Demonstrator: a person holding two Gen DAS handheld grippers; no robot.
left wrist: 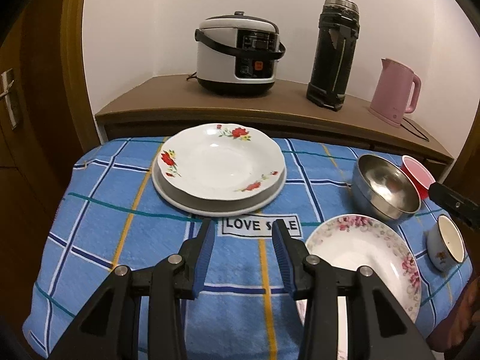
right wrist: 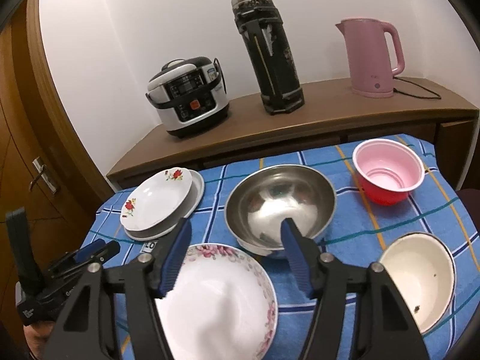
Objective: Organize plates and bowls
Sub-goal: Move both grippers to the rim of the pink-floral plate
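Note:
A red-flowered white plate rests on a grey plate at the back of the blue checked cloth. My left gripper hovers open in front of this stack with nothing between its pads. A pink-flowered plate lies under my right gripper, which is open. Its right fingertip shows over the steel bowl and its left one stands outside the bowl. Whether it touches the rim I cannot tell. A red bowl and a cream bowl sit to the right.
Behind the table a wooden sideboard carries a rice cooker, a tall black flask and a pink kettle with its cord. A wooden door stands at the left. The cloth drops off at the table's near and left edges.

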